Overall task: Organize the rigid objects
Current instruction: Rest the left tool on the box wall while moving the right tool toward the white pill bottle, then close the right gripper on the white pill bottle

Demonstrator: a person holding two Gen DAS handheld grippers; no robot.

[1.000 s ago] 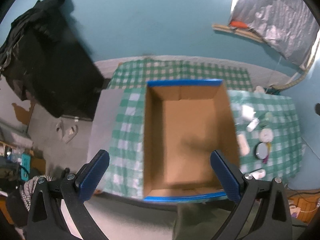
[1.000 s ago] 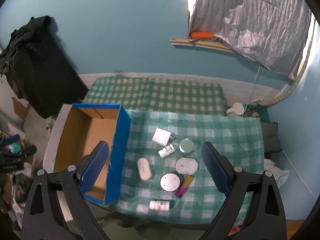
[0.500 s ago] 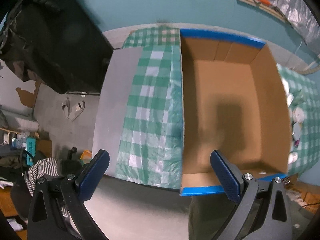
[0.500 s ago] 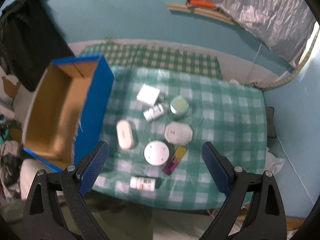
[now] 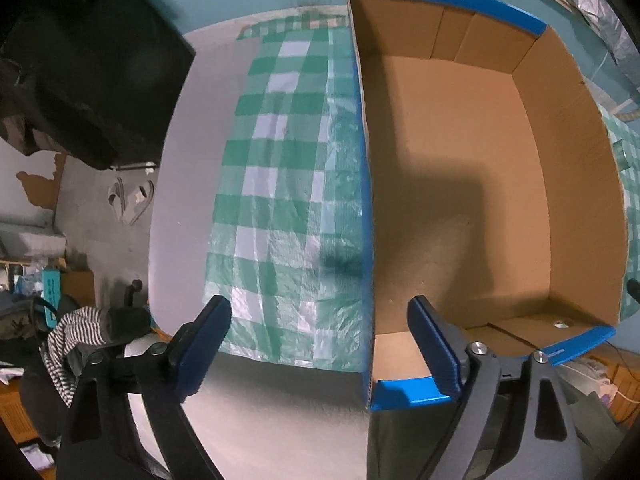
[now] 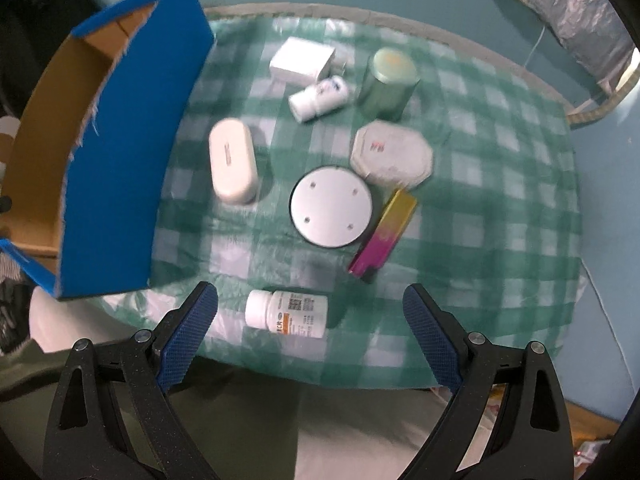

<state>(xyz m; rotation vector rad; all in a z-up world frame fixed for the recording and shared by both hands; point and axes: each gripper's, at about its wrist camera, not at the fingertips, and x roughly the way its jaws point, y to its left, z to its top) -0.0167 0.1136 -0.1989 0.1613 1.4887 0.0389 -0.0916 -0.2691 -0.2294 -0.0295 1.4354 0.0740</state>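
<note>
An empty cardboard box (image 5: 460, 208) with blue outer walls stands on the green checked tablecloth (image 5: 276, 184). My left gripper (image 5: 318, 312) hangs over its near left corner. Its jaws are closing, with the box's left wall (image 5: 366, 208) between them and untouched. My right gripper (image 6: 310, 304) is open above the near table edge, with a lying white pill bottle (image 6: 286, 316) in line between its fingers. Beyond lie a round white disc (image 6: 330, 206), a pink-yellow bar (image 6: 384, 236), a white oval case (image 6: 232, 160), an octagonal white box (image 6: 392, 154), a green tin (image 6: 388, 78), a small white bottle (image 6: 320, 98) and a white carton (image 6: 302, 60).
The blue box (image 6: 120, 160) stands left of the small items. Dark clothing (image 5: 80, 64) hangs at the left, with slippers (image 5: 132, 200) on the floor below. Silver foil (image 6: 560, 20) covers the upper right. A person's green trousers (image 6: 260, 420) show under the near table edge.
Both views have dropped closer to the table. The box has slid right in the left wrist view, and the left jaws stand narrower. The small items appear larger in the right wrist view.
</note>
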